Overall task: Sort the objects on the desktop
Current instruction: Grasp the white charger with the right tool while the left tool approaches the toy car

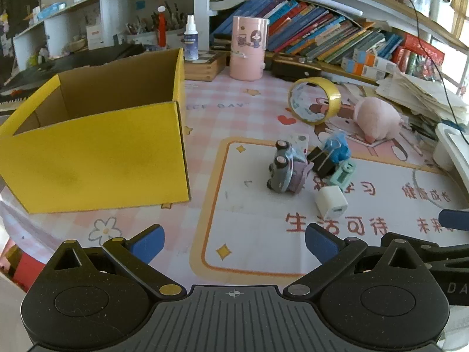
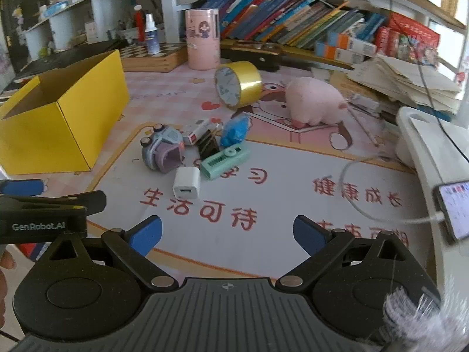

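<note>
An open yellow cardboard box (image 1: 96, 152) (image 2: 58, 111) stands at the left on the printed desk mat. To its right lies a cluster: a toy car (image 1: 283, 167) (image 2: 162, 148) on its side, a black binder clip (image 1: 321, 160) (image 2: 208, 145), a blue crumpled thing (image 1: 337, 145) (image 2: 236, 129), a mint green tool (image 1: 341, 173) (image 2: 225, 160) and a white charger cube (image 1: 331, 202) (image 2: 186, 186). Behind them are a yellow tape roll (image 1: 315, 99) (image 2: 238, 86) and a pink plush pig (image 1: 376, 118) (image 2: 313, 99). My left gripper (image 1: 234, 242) and right gripper (image 2: 227, 233) are both open, empty, near the front edge.
A pink cylindrical holder (image 1: 249, 48) (image 2: 202, 39), a spray bottle (image 1: 191, 39), a wooden board (image 2: 152, 57) and leaning books (image 1: 316, 29) line the back. Stacked papers (image 2: 410, 82), a white stand (image 2: 425, 146) and a phone (image 2: 454, 208) on a cable are at the right.
</note>
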